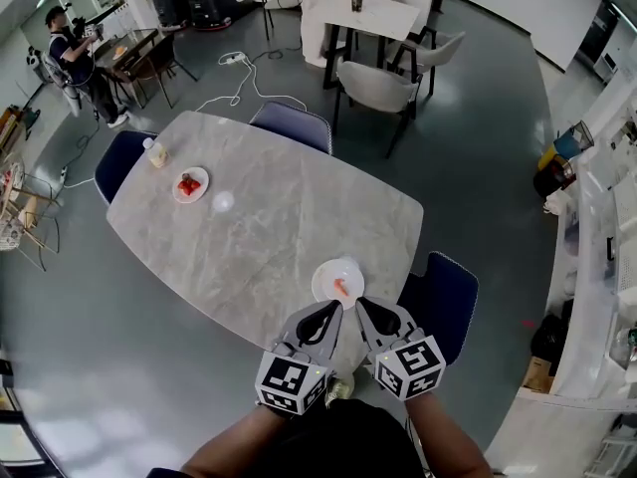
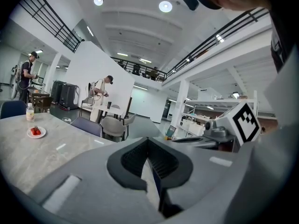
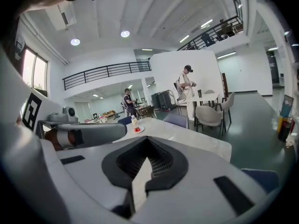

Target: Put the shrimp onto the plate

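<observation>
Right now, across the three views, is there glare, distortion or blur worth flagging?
Head view: strong fisheye bending, and a glare patch on the table. Left gripper view: dark round vignette, ceiling light blown out. Right gripper view: same vignette, window overexposed.

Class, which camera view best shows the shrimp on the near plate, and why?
The head view: it looks down on the orange shrimp lying on the near plate. Both gripper views miss it, showing only the far plate farther along the table.
</observation>
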{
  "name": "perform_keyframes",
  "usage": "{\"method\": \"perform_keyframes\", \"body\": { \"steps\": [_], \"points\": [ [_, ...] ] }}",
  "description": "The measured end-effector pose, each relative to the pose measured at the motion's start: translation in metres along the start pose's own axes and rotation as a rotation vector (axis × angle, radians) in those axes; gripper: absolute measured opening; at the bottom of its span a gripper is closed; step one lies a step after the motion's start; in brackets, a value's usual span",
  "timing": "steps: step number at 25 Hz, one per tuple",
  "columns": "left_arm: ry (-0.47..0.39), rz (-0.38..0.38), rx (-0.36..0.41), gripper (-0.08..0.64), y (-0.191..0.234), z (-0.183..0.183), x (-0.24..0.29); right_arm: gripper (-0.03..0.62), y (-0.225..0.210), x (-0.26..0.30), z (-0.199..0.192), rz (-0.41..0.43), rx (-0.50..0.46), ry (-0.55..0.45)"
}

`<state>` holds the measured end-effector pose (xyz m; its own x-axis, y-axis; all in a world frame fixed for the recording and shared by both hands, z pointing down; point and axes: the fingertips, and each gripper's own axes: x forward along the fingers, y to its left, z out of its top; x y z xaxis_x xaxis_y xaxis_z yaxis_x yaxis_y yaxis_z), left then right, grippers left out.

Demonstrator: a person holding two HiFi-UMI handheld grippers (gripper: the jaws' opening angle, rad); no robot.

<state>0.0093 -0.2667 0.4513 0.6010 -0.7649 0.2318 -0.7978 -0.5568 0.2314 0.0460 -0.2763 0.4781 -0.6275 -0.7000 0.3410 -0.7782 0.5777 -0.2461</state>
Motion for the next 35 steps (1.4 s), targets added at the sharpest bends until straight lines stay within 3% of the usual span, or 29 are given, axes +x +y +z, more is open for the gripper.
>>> {"method": "perform_keyframes", "body": {
  "steps": [11, 35],
  "points": [
    [-0.103, 0.014, 0.036, 0.008, -0.046, 0.054, -0.027, 0.0, 0.023, -0.057, 0.068, 0.04, -0.049, -0.167],
    [-0.188, 0.022, 0.091, 0.008, -0.073, 0.08, -0.05, 0.0, 0.042, -0.097, 0.096, 0.036, -0.096, -0.281]
  ]
}}
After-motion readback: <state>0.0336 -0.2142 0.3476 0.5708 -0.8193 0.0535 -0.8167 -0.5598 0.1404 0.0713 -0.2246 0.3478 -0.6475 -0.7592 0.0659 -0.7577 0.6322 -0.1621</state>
